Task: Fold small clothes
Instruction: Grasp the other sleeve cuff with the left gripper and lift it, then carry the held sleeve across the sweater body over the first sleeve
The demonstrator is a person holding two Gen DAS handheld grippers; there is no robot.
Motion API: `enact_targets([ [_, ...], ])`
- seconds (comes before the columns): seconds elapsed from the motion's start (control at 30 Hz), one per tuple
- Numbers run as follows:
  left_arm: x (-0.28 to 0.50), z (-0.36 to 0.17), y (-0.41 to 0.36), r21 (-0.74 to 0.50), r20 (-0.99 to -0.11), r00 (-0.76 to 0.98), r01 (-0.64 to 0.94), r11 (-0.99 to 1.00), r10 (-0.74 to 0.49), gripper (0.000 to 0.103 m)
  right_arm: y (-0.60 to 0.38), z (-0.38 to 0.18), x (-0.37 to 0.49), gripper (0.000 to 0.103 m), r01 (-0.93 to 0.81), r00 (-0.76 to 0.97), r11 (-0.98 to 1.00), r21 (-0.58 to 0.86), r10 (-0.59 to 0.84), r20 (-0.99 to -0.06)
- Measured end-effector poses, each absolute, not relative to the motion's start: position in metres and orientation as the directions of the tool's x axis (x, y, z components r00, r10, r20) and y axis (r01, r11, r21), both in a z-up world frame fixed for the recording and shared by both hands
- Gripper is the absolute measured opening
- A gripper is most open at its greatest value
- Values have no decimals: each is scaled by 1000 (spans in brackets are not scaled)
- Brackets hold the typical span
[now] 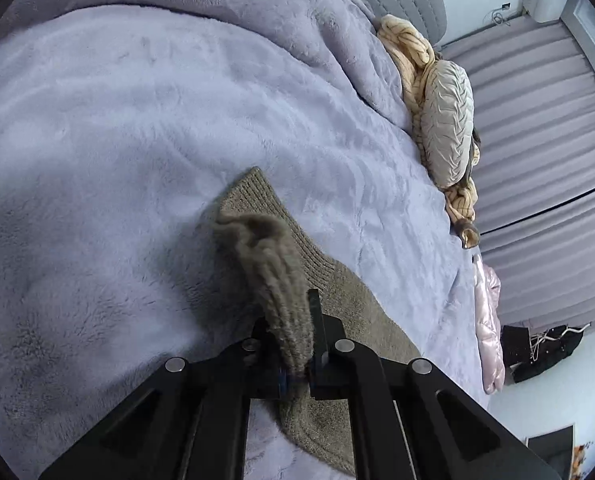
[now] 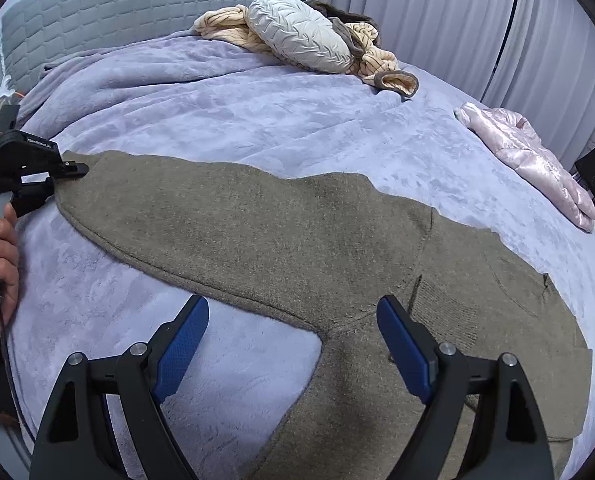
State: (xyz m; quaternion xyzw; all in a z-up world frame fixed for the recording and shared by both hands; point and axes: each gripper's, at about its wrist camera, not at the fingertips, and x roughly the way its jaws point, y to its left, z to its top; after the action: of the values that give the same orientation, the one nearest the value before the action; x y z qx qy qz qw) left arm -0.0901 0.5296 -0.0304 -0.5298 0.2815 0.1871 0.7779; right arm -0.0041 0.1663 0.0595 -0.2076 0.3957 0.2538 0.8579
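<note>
My left tool (image 1: 295, 344) is clamped on the brown sweater's (image 2: 297, 224) sleeve cuff (image 1: 273, 276) at lower centre; my right tool (image 2: 293, 340) is spread apart above the bed (image 2: 237, 120).

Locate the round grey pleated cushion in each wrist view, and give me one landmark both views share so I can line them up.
Left wrist: the round grey cushion stands on edge at upper right, against the peach knit blanket near the bed's far edge.
Right wrist: it lies at top centre, on that blanket, just below the quilted grey headboard.
Shared landmark: the pink shiny jacket on the lilac bedspread.
</note>
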Motion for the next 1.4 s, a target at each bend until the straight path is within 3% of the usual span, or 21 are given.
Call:
enact_targets([
  [0.17,-91,2,518,-659,-656,752,-614,435,68,8,159,61,6,89,-584,526,806,-93,289,-799],
  [0.43,-65,79,459,-435,-671,710,-612,660,216,8,124,57,37,89,-471,410,873,126,343,-845],
  [0.5,-59,90,445,-400,-672,704,-605,689,229,8,110,61,39,89,-427,436,898,104,305,-847],
  [0.6,-49,103,422,-364,-674,702,-586,724,229,8,90,67,41,89,-369,505,929,1,201,-839],
  [1.0,-9,143,312,-268,-672,718,-463,845,181,8,-15,74,52,89,-200,526,977,68,166,-834],
  [1.4,18,159,209,-184,-689,713,-343,921,128,8,-59,76,41,89,-195,547,978,73,171,-820],
])
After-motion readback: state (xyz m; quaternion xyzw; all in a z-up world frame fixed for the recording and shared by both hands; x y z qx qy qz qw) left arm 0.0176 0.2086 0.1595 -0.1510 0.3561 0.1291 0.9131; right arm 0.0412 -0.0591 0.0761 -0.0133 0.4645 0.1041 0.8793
